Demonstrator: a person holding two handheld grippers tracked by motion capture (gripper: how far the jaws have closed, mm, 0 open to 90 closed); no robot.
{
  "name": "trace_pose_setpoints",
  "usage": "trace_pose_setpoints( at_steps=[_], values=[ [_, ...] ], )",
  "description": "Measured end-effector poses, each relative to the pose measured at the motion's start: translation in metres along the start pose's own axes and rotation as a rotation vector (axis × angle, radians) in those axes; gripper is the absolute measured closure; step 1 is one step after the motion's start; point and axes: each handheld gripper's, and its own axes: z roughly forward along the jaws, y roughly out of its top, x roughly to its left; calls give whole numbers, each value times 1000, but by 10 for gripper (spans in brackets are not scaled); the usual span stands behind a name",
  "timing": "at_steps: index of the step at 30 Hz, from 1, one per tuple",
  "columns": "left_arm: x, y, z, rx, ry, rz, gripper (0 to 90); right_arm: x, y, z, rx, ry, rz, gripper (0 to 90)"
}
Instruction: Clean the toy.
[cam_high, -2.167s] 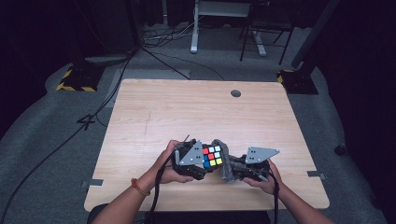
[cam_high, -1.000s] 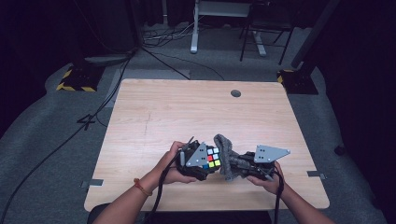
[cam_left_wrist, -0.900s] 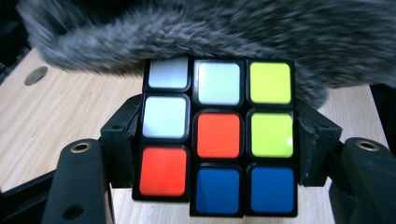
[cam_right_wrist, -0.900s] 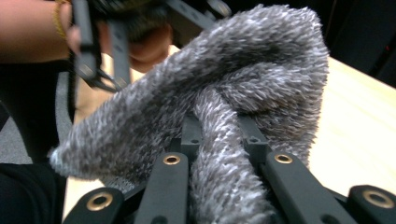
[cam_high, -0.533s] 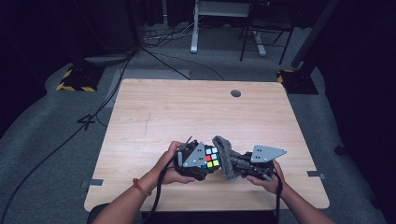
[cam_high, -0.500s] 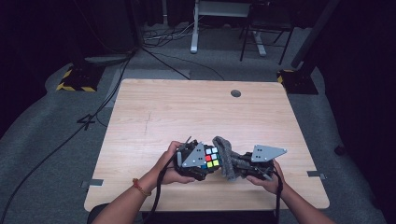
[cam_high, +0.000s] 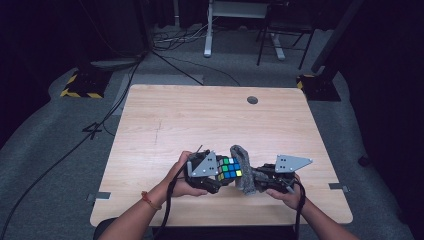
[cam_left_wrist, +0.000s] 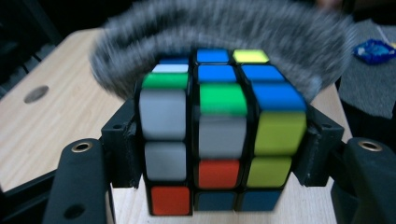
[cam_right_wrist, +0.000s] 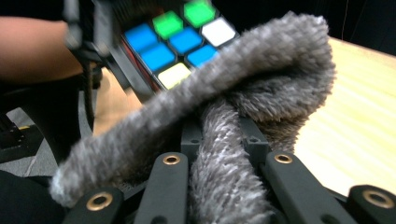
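Fuzzy grey cloth (cam_right_wrist: 261, 93) drapes against glossy, square-tiled plastic puzzle cube (cam_left_wrist: 219, 135).

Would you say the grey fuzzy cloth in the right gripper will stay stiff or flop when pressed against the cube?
Likely floppy: the grey cloth folds and drapes over the right gripper. Probably light, and its fuzzy pile should not slip on the cube.

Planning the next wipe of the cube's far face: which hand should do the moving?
Probably the right: the right gripper is shut on the grey cloth, already against the Rubik's cube. The left gripper clamps the cube steady.
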Motion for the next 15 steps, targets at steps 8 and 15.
trace_pose_setpoints(
  at_steps=[8,15],
  values=[
    [-4,0,10,76,11,34,327,8,7,-2,-6,-10,-60,769],
    [-3,3,3,50,34,35,332,7,7,1,23,-50,-73,765]
  ],
)
